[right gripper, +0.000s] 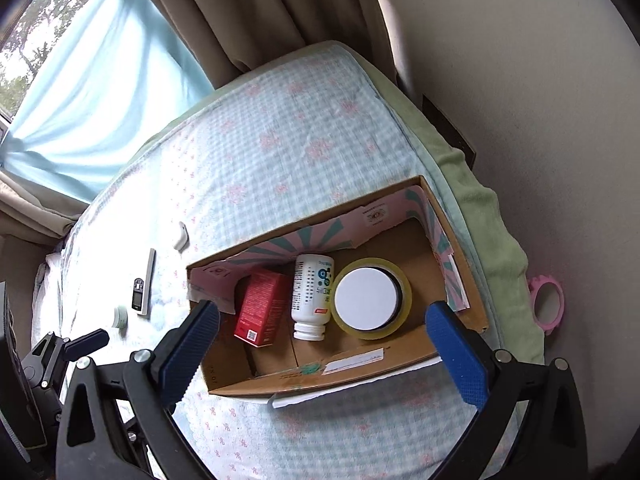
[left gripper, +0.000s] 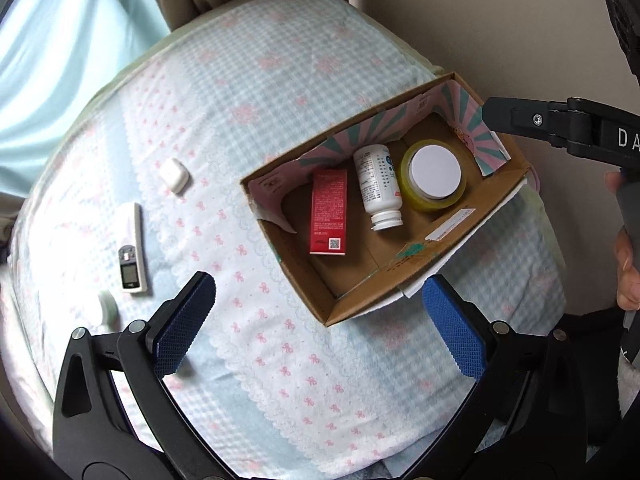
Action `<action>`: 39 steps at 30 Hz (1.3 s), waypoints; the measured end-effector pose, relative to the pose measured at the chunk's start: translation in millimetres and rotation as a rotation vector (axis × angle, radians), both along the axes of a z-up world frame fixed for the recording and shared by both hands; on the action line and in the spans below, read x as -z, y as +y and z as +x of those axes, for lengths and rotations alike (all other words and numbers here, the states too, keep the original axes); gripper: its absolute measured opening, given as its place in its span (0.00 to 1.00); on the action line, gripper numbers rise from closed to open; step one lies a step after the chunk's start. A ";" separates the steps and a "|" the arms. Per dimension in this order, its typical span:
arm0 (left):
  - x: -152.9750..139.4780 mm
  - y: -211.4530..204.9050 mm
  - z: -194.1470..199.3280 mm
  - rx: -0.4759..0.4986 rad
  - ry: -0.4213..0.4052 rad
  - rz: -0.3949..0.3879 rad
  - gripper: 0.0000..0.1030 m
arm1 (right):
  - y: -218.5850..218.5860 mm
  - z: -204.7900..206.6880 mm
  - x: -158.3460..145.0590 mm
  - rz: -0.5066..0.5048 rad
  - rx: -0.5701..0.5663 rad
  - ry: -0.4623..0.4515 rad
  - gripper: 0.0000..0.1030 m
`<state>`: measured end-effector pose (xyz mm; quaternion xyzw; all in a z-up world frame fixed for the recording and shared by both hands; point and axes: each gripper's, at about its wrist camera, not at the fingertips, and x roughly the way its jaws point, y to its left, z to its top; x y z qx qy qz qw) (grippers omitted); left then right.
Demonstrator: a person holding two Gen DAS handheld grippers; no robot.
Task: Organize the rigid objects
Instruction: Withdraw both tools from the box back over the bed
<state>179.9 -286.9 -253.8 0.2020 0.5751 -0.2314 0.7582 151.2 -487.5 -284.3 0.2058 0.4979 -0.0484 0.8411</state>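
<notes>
An open cardboard box (left gripper: 404, 276) (right gripper: 304, 382) rests on the bed. Inside lie a red carton (left gripper: 329, 212) (right gripper: 262, 306), a white bottle (left gripper: 379, 186) (right gripper: 311, 294) and a yellow tape roll (left gripper: 434, 174) (right gripper: 370, 298) with a white disc in its middle. On the sheet to the left lie a white earbud case (left gripper: 175, 175) (right gripper: 181, 236), a white remote (left gripper: 132, 250) (right gripper: 143, 286) and a small white round jar (left gripper: 107, 307) (right gripper: 120, 317). My left gripper (left gripper: 320, 320) hangs open over the sheet near the box's near corner. My right gripper (right gripper: 324, 350) is open above the box's near wall.
The bed has a blue checked cover (left gripper: 248, 92) with pink bows. A wall (right gripper: 520, 80) runs along the right, curtains (right gripper: 260, 12) stand behind. A pink ring-shaped object (right gripper: 546, 304) lies beyond the bed's right edge. A hand (left gripper: 628, 264) holds the right gripper's body.
</notes>
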 end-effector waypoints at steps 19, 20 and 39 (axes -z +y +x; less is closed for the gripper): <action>-94.2 223.4 -28.9 -0.353 -0.262 -0.019 1.00 | 164.5 -3.4 -106.2 -0.177 -0.229 -0.141 1.00; -96.2 239.0 -25.9 -0.376 -0.267 -0.014 1.00 | 177.0 -0.9 -109.9 -0.179 -0.240 -0.146 1.00; -44.7 437.0 82.2 -0.528 -0.200 -0.001 1.00 | 371.1 130.0 -45.9 -0.101 -0.286 0.042 1.00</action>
